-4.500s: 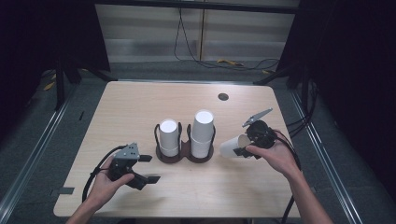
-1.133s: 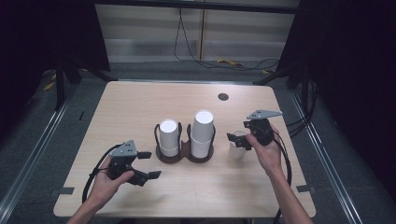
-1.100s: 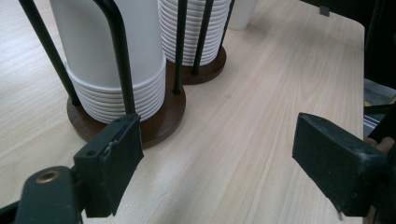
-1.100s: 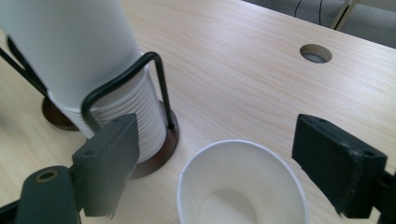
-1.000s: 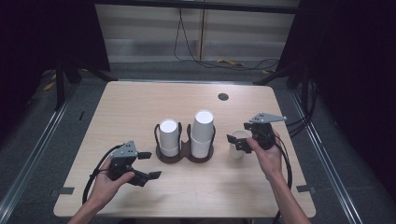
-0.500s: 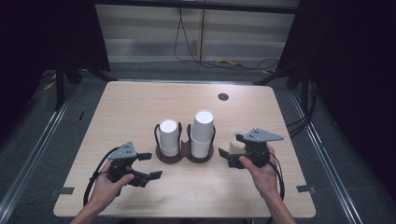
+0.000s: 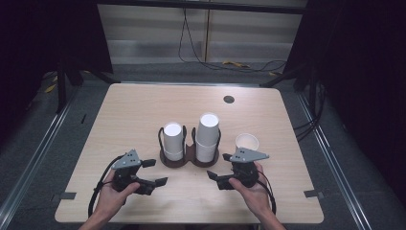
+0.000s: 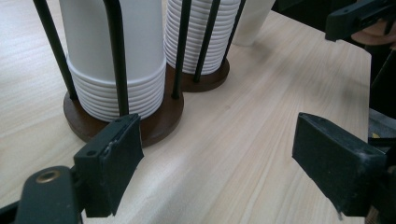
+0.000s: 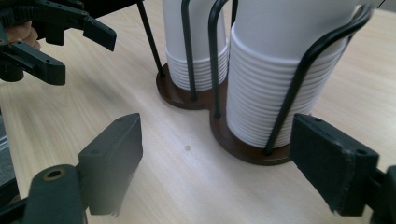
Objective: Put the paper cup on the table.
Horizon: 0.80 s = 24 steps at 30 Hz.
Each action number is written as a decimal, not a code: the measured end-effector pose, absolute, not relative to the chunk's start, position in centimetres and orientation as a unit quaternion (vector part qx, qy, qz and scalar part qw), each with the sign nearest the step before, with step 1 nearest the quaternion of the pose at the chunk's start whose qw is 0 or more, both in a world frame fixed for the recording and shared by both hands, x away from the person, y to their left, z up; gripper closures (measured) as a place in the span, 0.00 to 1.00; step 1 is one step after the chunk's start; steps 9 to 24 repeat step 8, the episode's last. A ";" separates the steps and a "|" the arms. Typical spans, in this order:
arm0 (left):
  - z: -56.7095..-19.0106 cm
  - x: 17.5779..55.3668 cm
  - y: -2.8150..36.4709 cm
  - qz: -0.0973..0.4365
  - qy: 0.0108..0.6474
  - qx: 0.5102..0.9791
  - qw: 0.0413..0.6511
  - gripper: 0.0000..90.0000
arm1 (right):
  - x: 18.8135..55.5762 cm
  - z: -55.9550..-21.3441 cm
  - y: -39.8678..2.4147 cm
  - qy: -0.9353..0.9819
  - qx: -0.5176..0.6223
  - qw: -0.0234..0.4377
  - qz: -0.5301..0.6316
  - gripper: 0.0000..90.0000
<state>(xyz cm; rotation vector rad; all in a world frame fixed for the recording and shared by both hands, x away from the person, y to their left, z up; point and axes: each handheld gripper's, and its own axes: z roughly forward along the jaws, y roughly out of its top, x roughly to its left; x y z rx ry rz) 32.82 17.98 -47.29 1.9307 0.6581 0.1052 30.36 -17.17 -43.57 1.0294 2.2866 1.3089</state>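
The table [image 7: 143,110] carries a two-slot wire cup holder [image 7: 187,160] on a brown base, with a shorter stack of white paper cups [image 7: 173,141] in its left slot and a taller stack [image 7: 208,136] in its right slot. A single paper cup [image 7: 246,142] now stands upright and free on the table just right of the holder. Earlier the right gripper [image 7: 221,178] carried that cup tilted beside the holder; since then the cup has been set down, and the gripper has withdrawn toward the near edge and now sits in front of the holder's right slot. Its jaws are released and hold nothing; they have just been closing part way, with only bare table between them in the right gripper view. The left gripper [image 7: 154,173] has kept its place near the front left of the holder, jaws spread wide and empty. Judged from this layout, one cup has been drawn out and placed, so that step reads as complete. No brand, label or legible writing appears on the cups, holder or grippers.
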 end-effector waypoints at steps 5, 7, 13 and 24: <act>-47.9 32.5 18.5 0.041 0.291 0.803 0.519 0.18 | 30.7 -45.2 -16.6 0.805 0.359 0.128 0.454 0.17; -48.0 32.5 18.4 0.053 0.292 0.806 0.513 0.18 | 30.8 -45.4 -16.6 0.804 0.361 0.130 0.454 0.17; -48.0 32.4 18.4 0.057 0.294 0.804 0.513 0.18 | 30.9 -45.8 -16.5 0.807 0.361 0.128 0.449 0.16; -48.0 32.4 18.4 0.057 0.294 0.804 0.513 0.18 | 30.9 -45.8 -16.5 0.807 0.361 0.128 0.449 0.16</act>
